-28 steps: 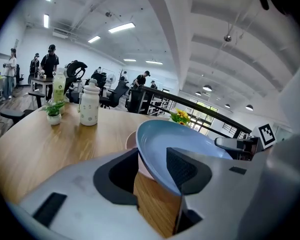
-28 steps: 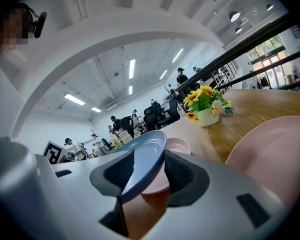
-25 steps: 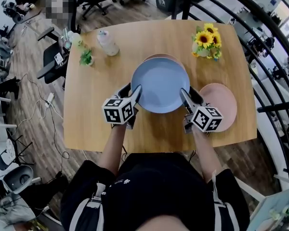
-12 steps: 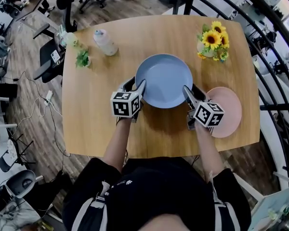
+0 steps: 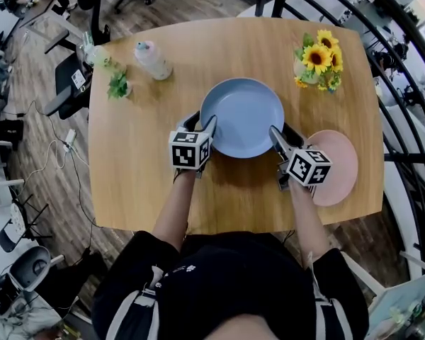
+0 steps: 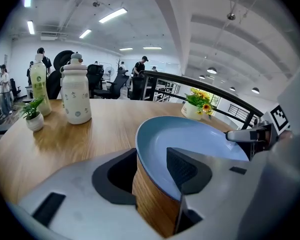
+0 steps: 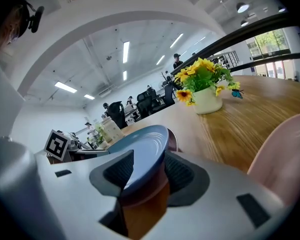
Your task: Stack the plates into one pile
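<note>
A blue plate (image 5: 242,117) sits over the middle of the wooden table (image 5: 138,183), gripped from both sides. My left gripper (image 5: 202,126) is shut on its left rim, and my right gripper (image 5: 282,134) is shut on its right rim. In the left gripper view the blue plate (image 6: 190,139) runs between the jaws of the left gripper (image 6: 150,156). In the right gripper view the right gripper (image 7: 147,159) holds the plate's edge (image 7: 140,139), with a pink plate's rim (image 7: 173,138) showing just beneath. A second pink plate (image 5: 334,166) lies at the right.
A vase of sunflowers (image 5: 317,61) stands at the back right. At the back left are a white bottle (image 5: 151,59) and a small potted plant (image 5: 117,85). A black railing (image 5: 382,41) curves past the table's right side. Office chairs stand on the floor to the left.
The blue plate, held by both grippers, has moved slightly away from me and now covers the pink plate whose rim showed behind it a second ago.
</note>
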Demonstrator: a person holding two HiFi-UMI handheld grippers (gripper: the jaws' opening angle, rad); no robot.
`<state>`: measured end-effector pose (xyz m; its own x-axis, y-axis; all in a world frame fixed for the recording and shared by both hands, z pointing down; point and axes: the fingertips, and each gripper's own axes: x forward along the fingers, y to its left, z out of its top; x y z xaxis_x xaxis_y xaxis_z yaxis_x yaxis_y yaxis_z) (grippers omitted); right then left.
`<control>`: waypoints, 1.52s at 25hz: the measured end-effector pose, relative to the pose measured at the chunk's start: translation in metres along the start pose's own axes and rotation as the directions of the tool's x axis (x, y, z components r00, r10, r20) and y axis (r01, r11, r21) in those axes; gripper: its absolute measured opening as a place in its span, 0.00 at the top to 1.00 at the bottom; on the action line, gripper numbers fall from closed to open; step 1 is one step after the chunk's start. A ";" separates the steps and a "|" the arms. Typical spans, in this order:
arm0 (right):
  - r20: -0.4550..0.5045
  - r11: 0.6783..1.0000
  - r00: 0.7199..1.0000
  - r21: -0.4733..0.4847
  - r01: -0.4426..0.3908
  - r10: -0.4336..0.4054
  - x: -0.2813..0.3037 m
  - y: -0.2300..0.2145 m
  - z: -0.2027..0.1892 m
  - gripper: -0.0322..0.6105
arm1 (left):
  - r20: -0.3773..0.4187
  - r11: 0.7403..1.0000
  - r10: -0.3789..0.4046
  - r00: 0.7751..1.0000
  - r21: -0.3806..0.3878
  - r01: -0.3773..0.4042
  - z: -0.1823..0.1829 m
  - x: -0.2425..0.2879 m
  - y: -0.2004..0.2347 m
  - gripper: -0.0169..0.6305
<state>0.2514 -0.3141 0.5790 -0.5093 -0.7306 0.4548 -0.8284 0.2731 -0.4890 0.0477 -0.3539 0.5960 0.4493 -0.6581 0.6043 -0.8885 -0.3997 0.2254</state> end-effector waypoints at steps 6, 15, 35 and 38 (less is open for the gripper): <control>-0.026 1.000 1.000 0.000 0.006 -0.006 0.002 -0.001 -0.004 0.58 | 0.000 1.000 -0.002 1.000 0.011 0.002 -0.001 0.005 0.000 0.71; -0.011 0.999 0.999 -0.011 0.031 -0.031 -0.003 -0.001 -0.002 0.51 | 0.044 1.000 0.001 0.999 0.020 -0.002 0.009 -0.006 -0.001 0.71; 0.180 0.997 0.981 0.043 0.066 -0.073 -0.116 0.002 0.011 0.55 | 0.082 0.979 -0.199 0.977 0.069 0.194 0.003 -0.043 -0.108 0.71; 0.207 0.992 0.971 0.060 0.109 -0.120 -0.144 -0.012 0.005 0.55 | 0.068 0.966 -0.244 0.967 0.102 0.236 -0.001 -0.042 -0.137 0.71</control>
<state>0.3362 -0.2151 0.5159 -0.3472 -0.8715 0.3462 -0.8637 0.1533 -0.4802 0.1502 -0.2709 0.5404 0.6575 -0.5828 0.4775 -0.7430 -0.6066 0.2827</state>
